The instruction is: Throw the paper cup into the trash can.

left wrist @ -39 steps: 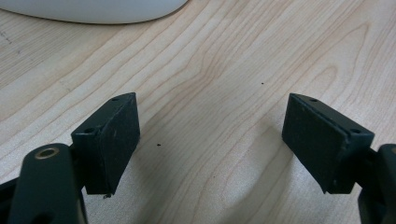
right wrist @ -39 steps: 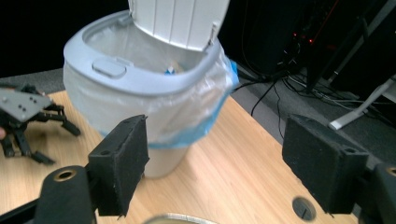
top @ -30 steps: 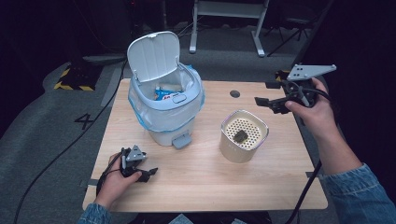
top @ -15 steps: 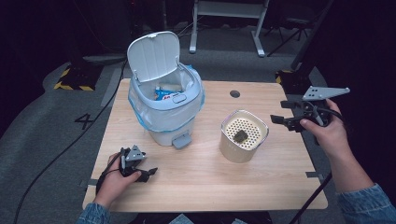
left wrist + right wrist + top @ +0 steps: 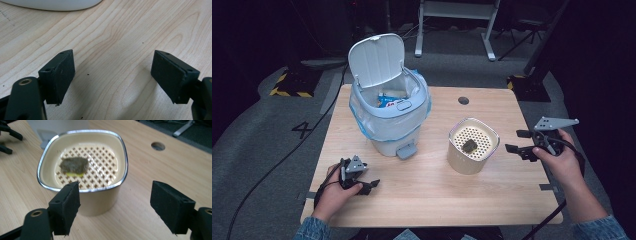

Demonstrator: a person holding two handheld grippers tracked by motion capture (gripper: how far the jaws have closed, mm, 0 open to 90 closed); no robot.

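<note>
Sitting near the middle of the table, the beige container holds a dark scrap on its perforated insert. Just right of it, the right gripper hovers with jaws wide apart, holding nothing. The left gripper rests near the table's front left, jaws apart and empty, before the open bin.

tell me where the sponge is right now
The sponge lies on the perforated tray inside the beige container, right of the open bin in the high view, just ahead of the right gripper.
</note>
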